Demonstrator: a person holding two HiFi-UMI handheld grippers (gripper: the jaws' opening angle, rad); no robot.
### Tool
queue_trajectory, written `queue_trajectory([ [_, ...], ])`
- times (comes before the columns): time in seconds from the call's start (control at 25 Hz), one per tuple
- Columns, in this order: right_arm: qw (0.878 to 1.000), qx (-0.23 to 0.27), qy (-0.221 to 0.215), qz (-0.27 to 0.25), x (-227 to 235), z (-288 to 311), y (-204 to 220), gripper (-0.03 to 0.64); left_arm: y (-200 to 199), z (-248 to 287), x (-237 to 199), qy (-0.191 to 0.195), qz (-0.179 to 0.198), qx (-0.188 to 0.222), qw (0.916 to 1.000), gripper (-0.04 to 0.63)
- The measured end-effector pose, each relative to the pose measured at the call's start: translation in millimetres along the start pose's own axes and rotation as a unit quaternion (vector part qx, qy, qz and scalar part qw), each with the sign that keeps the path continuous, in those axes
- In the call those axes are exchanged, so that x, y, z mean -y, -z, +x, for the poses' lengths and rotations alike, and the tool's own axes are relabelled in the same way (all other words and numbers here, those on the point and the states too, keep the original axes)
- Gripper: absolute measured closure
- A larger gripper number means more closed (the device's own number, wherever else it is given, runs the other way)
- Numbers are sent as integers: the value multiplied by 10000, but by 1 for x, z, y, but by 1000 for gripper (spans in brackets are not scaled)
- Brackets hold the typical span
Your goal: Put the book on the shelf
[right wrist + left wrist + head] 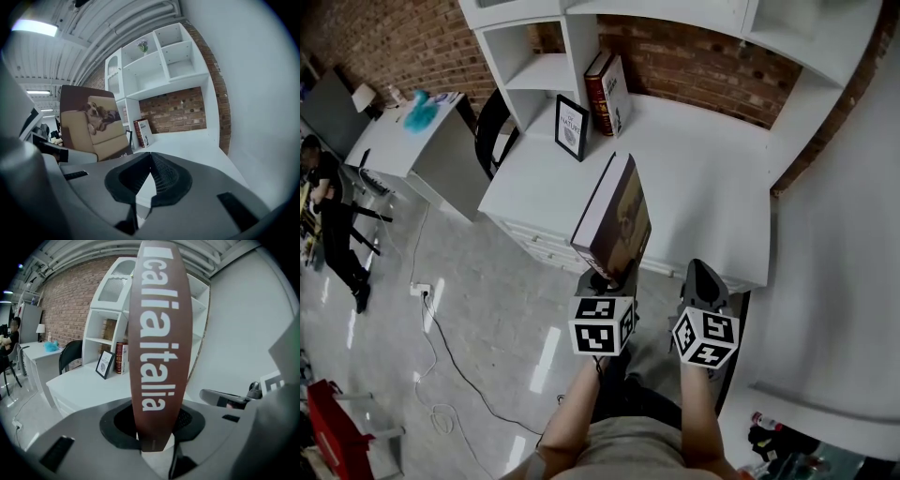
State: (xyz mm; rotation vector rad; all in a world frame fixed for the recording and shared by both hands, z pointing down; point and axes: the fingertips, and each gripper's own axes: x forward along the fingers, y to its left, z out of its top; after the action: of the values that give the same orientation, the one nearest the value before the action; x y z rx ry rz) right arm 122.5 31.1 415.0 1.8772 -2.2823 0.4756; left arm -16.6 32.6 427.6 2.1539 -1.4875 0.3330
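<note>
Mid-frame, the left hand-held gripper [152, 439] pinches an upright brown book [159, 333], its spine reading "italia"; the right hand-held gripper [150, 158] is pressed together.

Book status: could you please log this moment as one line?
left gripper: shut on book, upright | right gripper: shut, empty | book: not yet shelved

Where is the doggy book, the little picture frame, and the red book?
doggy book [93, 129]: right gripper view, front cover.
picture frame [571, 127]: head view, glass front.
red book [598, 94]: head view, spine.
</note>
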Motion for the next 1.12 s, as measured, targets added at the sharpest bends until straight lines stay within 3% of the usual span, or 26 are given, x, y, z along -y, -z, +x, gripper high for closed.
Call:
queue_trajectory([
  [0.56, 9999, -81, 111, -67, -18, 81, -22, 600, -44, 57, -48, 160, 28, -58, 9999, 448],
  [1.12, 9994, -201, 246, -110, -28, 121, -23, 600, -59, 86, -73, 336, 9, -144, 9993, 448],
])
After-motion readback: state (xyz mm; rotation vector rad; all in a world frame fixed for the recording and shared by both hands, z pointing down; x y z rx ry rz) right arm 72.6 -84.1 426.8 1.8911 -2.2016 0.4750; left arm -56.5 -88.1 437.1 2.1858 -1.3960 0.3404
